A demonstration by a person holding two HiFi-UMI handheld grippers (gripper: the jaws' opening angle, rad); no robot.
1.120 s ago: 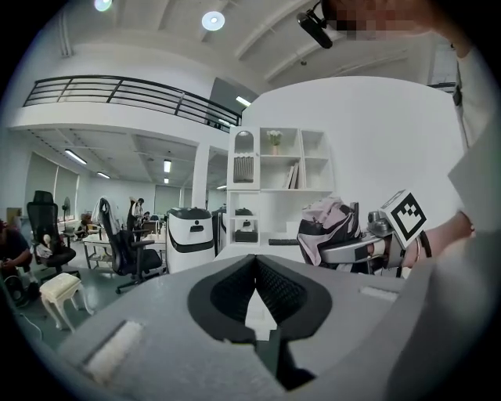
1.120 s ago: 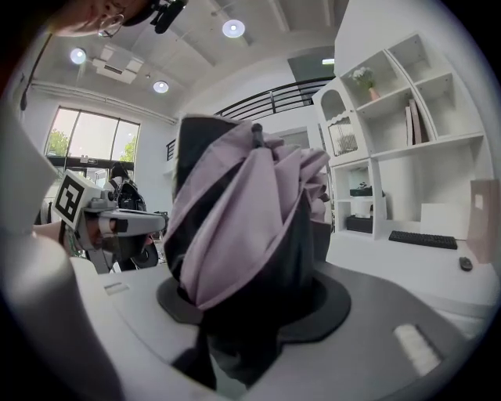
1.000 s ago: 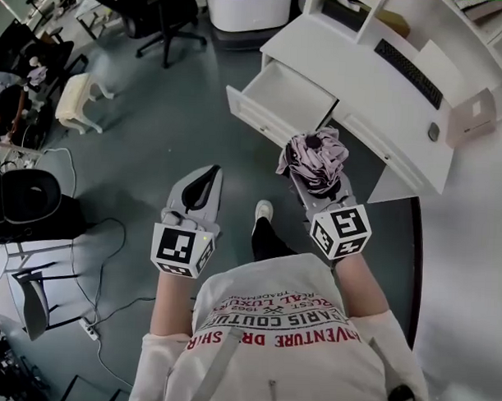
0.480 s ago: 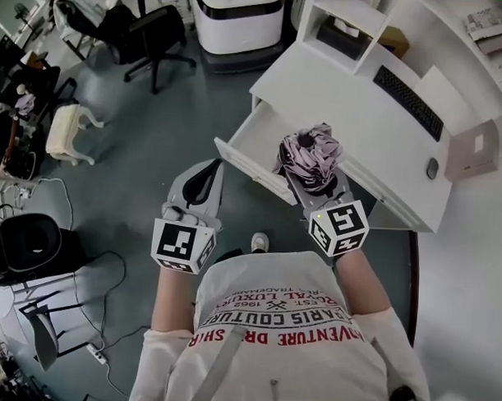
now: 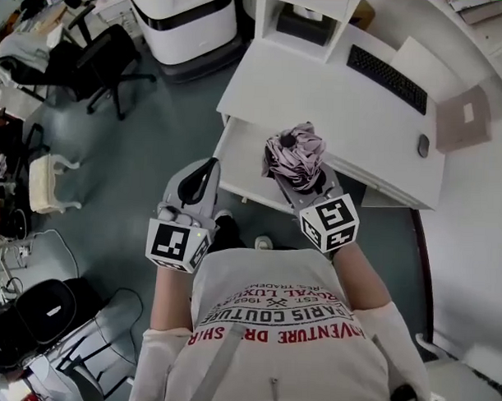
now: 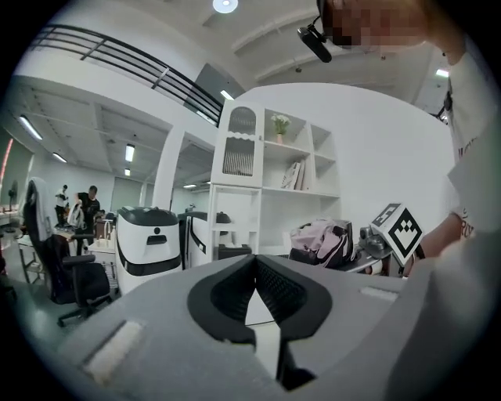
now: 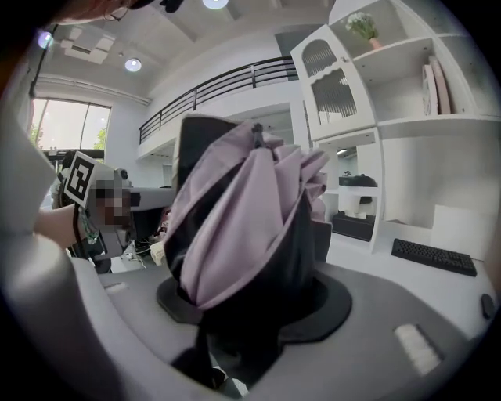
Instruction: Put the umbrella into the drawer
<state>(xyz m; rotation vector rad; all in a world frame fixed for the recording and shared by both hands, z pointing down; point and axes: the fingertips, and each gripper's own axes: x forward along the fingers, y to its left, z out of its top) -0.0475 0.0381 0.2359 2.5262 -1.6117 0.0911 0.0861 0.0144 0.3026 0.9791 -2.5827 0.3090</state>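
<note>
Head cam: we look steeply down from above the desk (image 5: 320,95). Gripper cams sit close behind their jaws, roughly level, both facing the shelf unit (image 6: 270,180). The umbrella (image 7: 235,227) fills the right one and shows small in the left.

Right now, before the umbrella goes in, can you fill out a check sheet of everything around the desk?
Surface: white desk, mostly bare.
Job's things: folded umbrella held in the right gripper, above the open drawer.
Clutter: keyboard, mouse, flat brown box on the desk.
Grippers: right jaws closed on the umbrella; left gripper jaws together, empty.
Cables: one loose cable on the floor.
Surroundings: office chair, stool, white machine, shelf unit.
</note>
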